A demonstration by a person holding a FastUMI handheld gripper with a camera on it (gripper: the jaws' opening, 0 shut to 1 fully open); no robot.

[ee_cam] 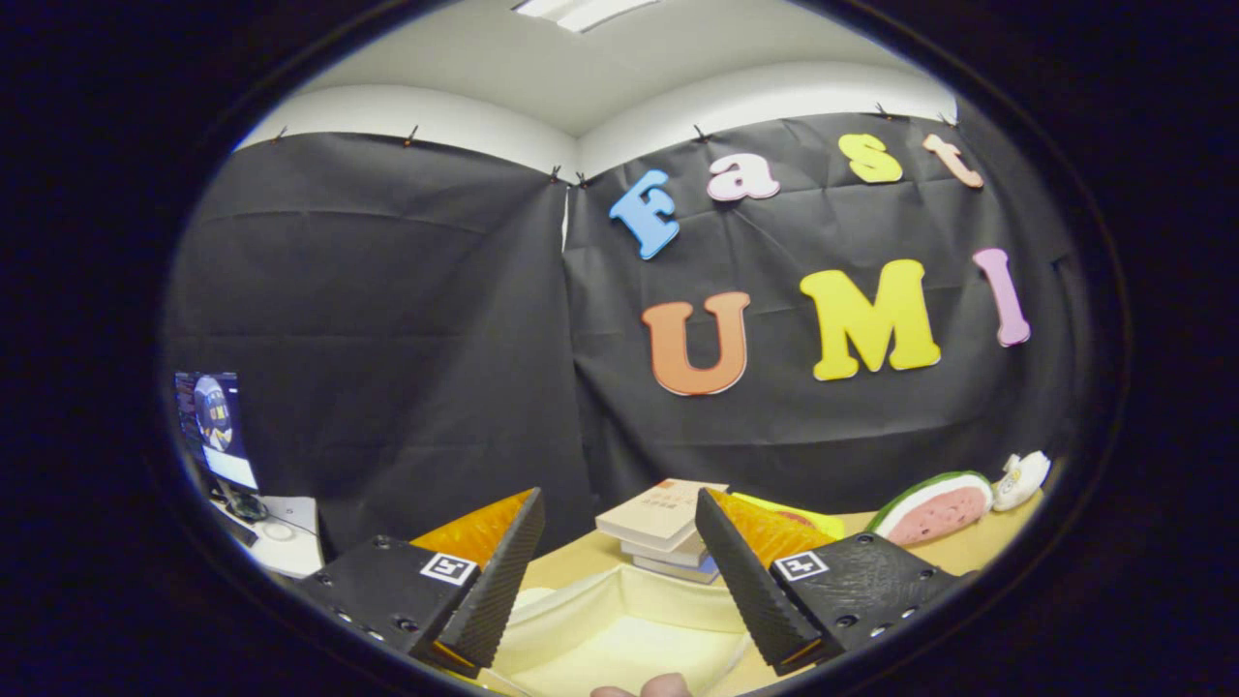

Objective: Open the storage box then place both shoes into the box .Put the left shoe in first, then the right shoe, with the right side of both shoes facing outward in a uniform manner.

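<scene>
The storage box [619, 629] sat open, nothing visible inside. It lay below and between the spread jaws of the gripper [619, 571], which held nothing.

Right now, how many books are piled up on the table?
3, I think. The books lie in one stack just beyond the open gripper, behind the cream storage box. The right finger covers part of the stack, so more may be hidden.
</scene>
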